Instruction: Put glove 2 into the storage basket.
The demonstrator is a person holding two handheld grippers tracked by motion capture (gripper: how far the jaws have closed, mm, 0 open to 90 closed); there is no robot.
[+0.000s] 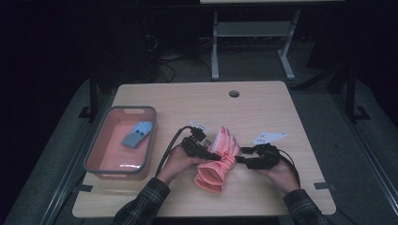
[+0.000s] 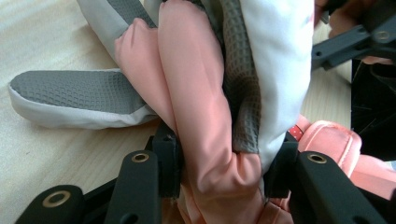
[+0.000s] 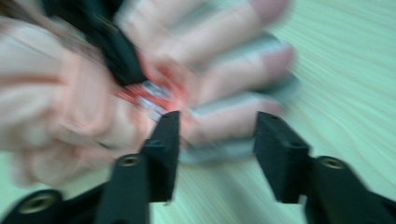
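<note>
**Pink glove pinched by the left tool; right tool parted beside it**

The left tool point(image 2: 224, 172) is seen clamped on the glove point(image 1: 218, 159): in the left gripper view its two black jaws press from both sides on a bunched fold of pink and white fabric, with the grey gripped palm patch squeezed between. One grey-padded glove finger point(image 2: 70, 98) is laid flat on the worktop point(image 1: 263, 108) to the left of the jaws.

The right tool point(image 3: 217, 154) is held with its jaws apart at a middling width. In the right gripper view, which is blurred, the glove's fingertips lie just beyond the jaws and partly between them, but the pads are not seen pressing on them. In the high view this tool point(image 1: 240, 159) is placed at the glove's right edge.

The glove is lain on the worktop near its middle, cuff toward the person, fingers pointed away, between the two tools.

A tray point(image 1: 94, 154) is stood at the worktop's left, well apart from the glove; a blue item point(image 1: 138, 133) is held in it, near its far right corner.

Both forearms, in plaid sleeves, are brought in from the near edge and angled inward, the hands kept low over the worktop on either side of the glove.
</note>
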